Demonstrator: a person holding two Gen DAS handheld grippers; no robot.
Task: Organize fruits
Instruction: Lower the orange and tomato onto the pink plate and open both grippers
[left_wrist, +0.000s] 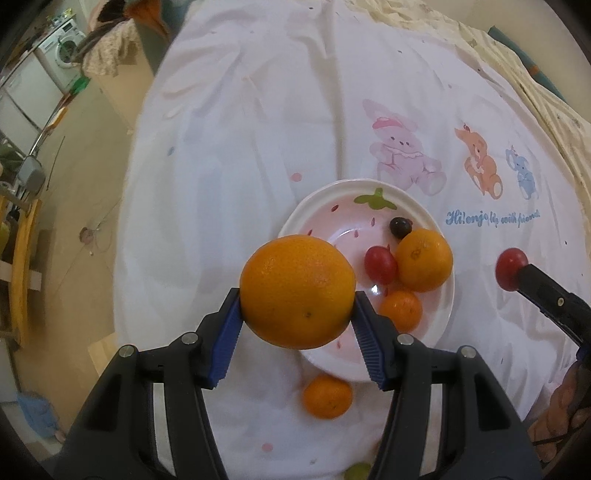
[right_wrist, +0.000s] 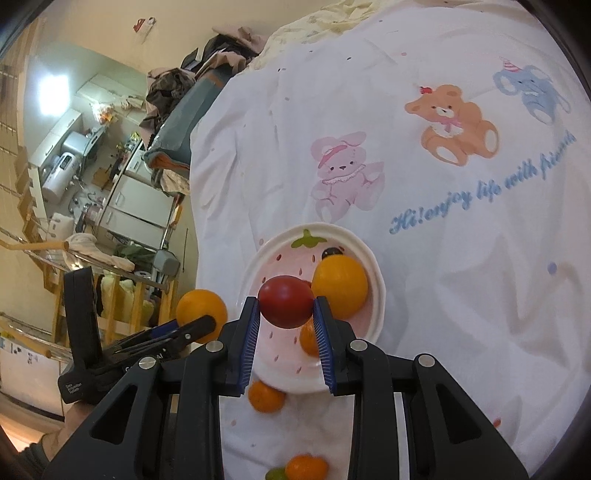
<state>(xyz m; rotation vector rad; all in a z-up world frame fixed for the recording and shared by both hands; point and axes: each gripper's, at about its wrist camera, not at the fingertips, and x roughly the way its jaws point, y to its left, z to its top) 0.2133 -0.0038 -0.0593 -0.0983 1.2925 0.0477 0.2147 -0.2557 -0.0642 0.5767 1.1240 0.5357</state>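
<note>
My left gripper (left_wrist: 297, 301) is shut on a large orange (left_wrist: 297, 291) and holds it above the near left rim of the strawberry-patterned plate (left_wrist: 332, 199). The plate holds a mandarin (left_wrist: 424, 258), a red cherry tomato (left_wrist: 379, 265), a small orange (left_wrist: 400, 309) and a dark grape (left_wrist: 400, 226). My right gripper (right_wrist: 286, 312) is shut on a red tomato (right_wrist: 286, 301) above the plate (right_wrist: 354, 243). The right gripper with its tomato (left_wrist: 511, 268) also shows at the right of the left wrist view. The left gripper's orange (right_wrist: 201, 310) shows at the left of the right wrist view.
A small orange (left_wrist: 327, 395) lies on the white cartoon-print sheet (left_wrist: 258, 147) just before the plate. Another small orange (right_wrist: 306, 467) and a green grape (right_wrist: 276, 473) lie nearer. The bed's left edge drops to the floor, with kitchen furniture beyond.
</note>
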